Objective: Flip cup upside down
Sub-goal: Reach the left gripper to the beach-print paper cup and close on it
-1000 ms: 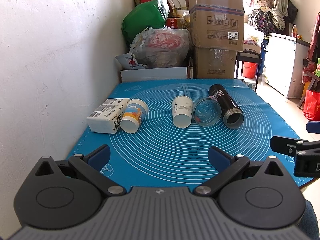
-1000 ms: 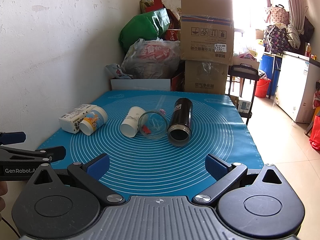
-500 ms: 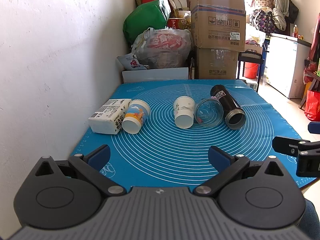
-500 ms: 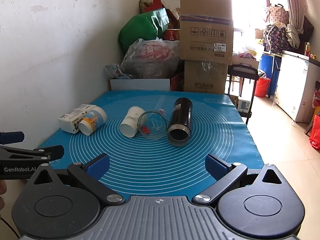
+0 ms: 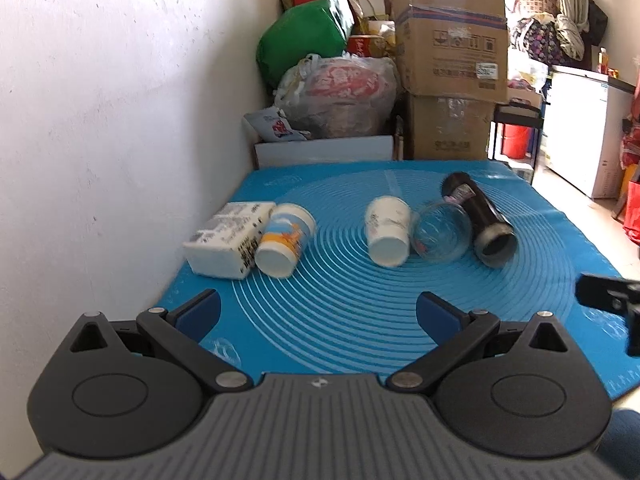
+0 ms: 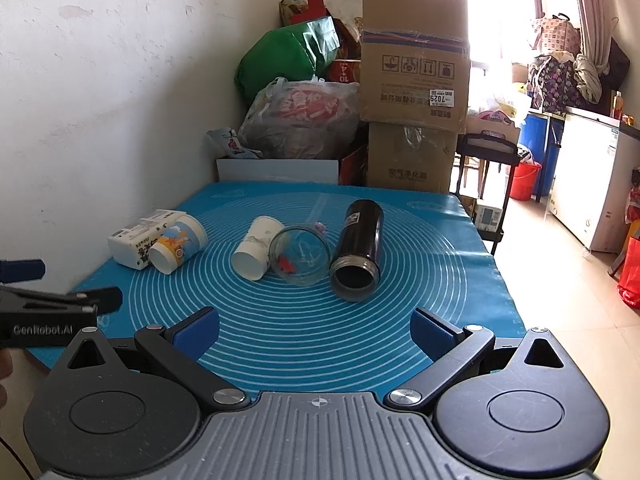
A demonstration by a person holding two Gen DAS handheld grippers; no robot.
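Observation:
Several cups lie on their sides on a blue mat. From left: a paper cup with an orange and blue print, a white paper cup, a clear glass cup and a black flask. My left gripper is open and empty at the mat's near edge. My right gripper is open and empty, short of the flask and glass.
A white carton lies against the printed cup by the white wall at left. Cardboard boxes and bags stand behind the table's far edge. The floor drops off at right.
The left gripper has drifted slightly forward and left; the cups sit a little lower and more to the right in its view. The right view is almost unchanged. Both stay open.

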